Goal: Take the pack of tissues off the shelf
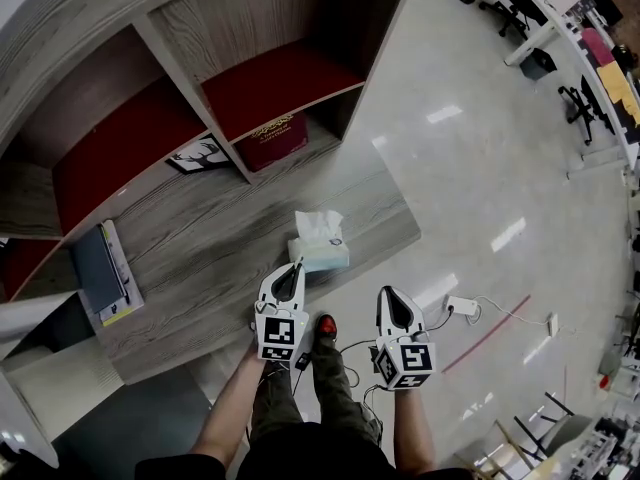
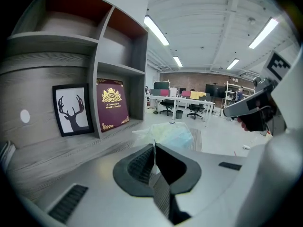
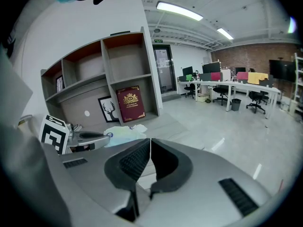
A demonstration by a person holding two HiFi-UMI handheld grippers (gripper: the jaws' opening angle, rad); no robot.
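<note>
The pack of tissues (image 1: 320, 244) is pale blue-green with a white tissue sticking up. It lies at the front edge of the grey wooden bottom shelf (image 1: 210, 238). My left gripper (image 1: 297, 266) is shut and empty, its tip just short of the pack's near left corner. In the left gripper view the pack (image 2: 173, 135) shows right behind the closed jaws of that gripper (image 2: 154, 148). My right gripper (image 1: 386, 293) hangs over the floor, right of the pack, also shut with nothing in it. In the right gripper view the pack (image 3: 115, 135) lies to the left, beyond the closed right gripper (image 3: 148, 143).
A maroon book (image 1: 277, 135) and a framed deer picture (image 1: 197, 154) stand in the compartments behind the pack. A dark notebook (image 1: 103, 270) lies at the shelf's left end. On the glossy floor to the right lies a white power strip (image 1: 461, 306). Desks and office chairs (image 1: 590, 103) stand further off.
</note>
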